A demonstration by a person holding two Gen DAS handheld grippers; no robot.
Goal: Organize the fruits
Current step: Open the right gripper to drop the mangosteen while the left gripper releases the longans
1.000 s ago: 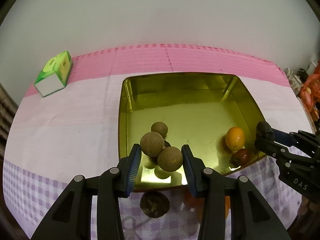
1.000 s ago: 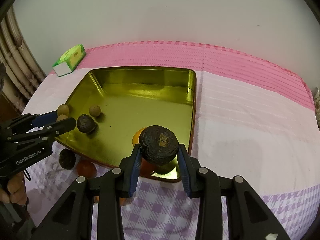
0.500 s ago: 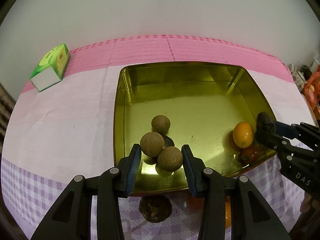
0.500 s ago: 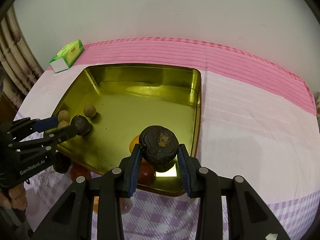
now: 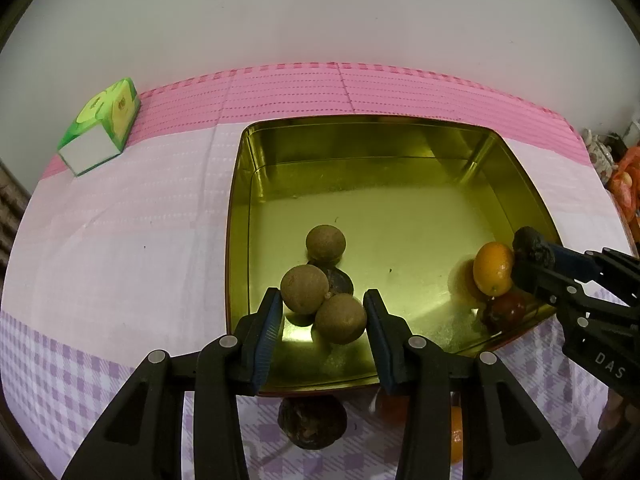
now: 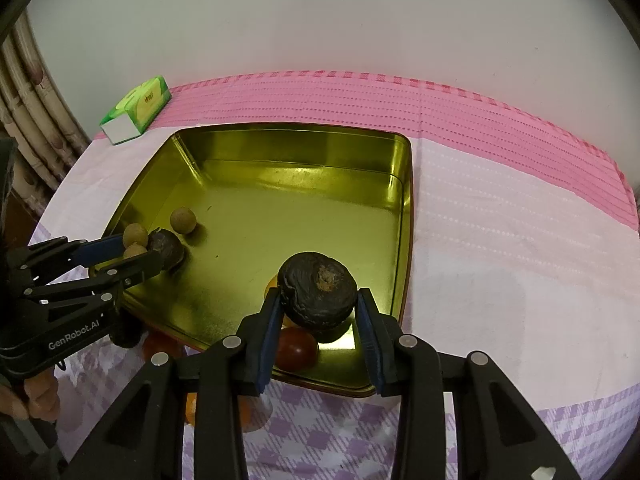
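Over the near left part of the gold tray (image 5: 520, 184), my left gripper (image 5: 322, 304) is shut on two brown round longans (image 5: 304, 289), held side by side between its blue pads. In the tray under them lie a third longan (image 5: 325, 243) and a dark fruit (image 5: 339, 282). My right gripper (image 6: 320, 298) is shut on a dark wrinkled fruit (image 6: 318, 288) above the tray's near right corner. A red fruit (image 6: 296, 346) and an orange one (image 5: 493, 268) lie in the tray below it.
A green tissue box (image 5: 100, 132) stands at the table's far left. On the checked cloth in front of the tray lie a dark fruit (image 5: 312, 422) and orange fruits (image 5: 456, 436). A hand (image 6: 36, 400) holds the left gripper. The pink cloth meets a white wall.
Both grippers have edged slightly further over the tray, each keeping its fruit. The fruits lying in the tray have not moved.
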